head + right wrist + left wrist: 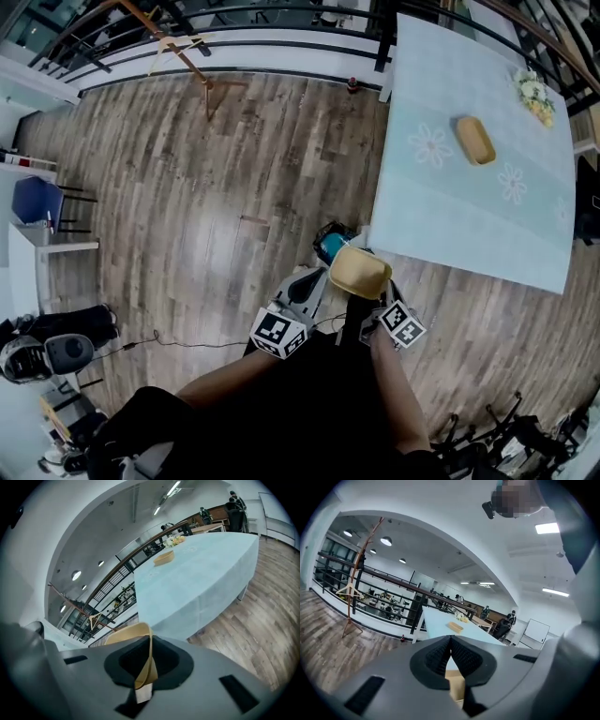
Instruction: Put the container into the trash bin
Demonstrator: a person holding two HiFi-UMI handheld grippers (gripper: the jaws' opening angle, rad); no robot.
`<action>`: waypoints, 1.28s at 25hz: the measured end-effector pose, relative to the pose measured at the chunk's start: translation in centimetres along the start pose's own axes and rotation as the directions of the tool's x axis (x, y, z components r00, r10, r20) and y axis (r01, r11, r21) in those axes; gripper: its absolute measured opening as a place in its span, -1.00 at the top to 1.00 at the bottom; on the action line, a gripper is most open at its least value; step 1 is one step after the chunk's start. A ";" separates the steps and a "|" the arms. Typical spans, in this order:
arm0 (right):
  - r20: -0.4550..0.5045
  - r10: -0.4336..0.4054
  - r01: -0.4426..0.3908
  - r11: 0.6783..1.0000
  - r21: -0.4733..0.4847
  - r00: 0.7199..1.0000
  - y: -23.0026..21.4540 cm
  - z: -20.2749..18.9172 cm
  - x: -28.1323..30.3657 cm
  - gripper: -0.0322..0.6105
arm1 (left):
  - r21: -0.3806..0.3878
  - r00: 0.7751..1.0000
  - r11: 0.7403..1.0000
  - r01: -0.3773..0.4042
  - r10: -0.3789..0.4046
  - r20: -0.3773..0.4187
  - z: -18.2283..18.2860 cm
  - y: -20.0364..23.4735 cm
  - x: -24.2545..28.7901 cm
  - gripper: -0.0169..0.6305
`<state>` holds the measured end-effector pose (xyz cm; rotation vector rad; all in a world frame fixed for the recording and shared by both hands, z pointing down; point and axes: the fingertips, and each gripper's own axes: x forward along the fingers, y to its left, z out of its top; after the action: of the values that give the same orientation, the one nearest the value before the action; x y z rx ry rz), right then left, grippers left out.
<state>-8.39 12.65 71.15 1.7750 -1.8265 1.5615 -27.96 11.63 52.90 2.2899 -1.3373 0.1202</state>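
Right tool (pixel 148 660) pinching the rim of a tan container (pixel 360 272) just beside the table (pixel 469 220), left tool (pixel 451 641) pressed together, another tan dish (pixel 475 139) on the table

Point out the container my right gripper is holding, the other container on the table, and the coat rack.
held container (pixel 360 272): head view, middle of its tan body.
table container (pixel 475 139): head view, centre of its top side.
coat rack (pixel 349 611): left gripper view, lower part of its pole.
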 end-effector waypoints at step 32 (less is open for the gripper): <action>-0.066 -0.291 0.297 0.948 0.113 0.954 -12.7 -17.2 22.7 0.76 | -0.046 0.969 0.997 0.067 -0.076 -0.233 -11.8 10.3 -1.0 0.91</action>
<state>-13.71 13.65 101.86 1.9370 -1.3915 1.6078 -35.20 13.52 66.70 2.2098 -1.1255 0.3282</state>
